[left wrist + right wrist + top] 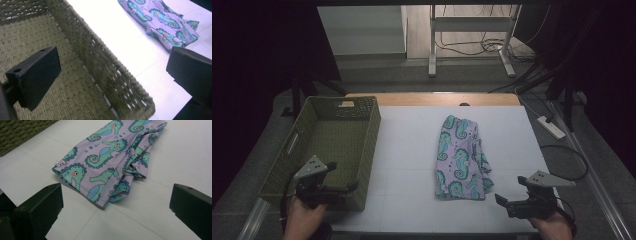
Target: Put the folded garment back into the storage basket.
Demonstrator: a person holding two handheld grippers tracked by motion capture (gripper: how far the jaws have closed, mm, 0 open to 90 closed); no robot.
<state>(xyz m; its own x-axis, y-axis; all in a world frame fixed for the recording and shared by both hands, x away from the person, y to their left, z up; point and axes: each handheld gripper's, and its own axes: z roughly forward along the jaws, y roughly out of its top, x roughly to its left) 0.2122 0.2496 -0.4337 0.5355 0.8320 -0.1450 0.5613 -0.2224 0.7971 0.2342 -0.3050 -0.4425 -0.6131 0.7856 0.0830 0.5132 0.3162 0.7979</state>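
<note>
Lengthwise, seahorse-print cloth (460,157) runs near-to-far on table (412,150); both grippers spread, empty.

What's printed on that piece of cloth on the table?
Teal seahorses on lilac fabric, clearest in the right gripper view.

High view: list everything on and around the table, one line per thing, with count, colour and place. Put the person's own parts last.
Basket: one, olive green woven, left side of table, nothing in it.
Cloth: one, lilac with teal seahorses, crumpled, right of centre on table.
Table: one, white top, wooden strip at far edge.
Stand: one, white metal frame, floor beyond table.
Cables: several, dark, floor near stand.
Power strip: one, white, floor right of table.
Left tongs: one, black, open, over basket's near corner.
Right tongs: one, black, open, near cloth's near right corner.
</note>
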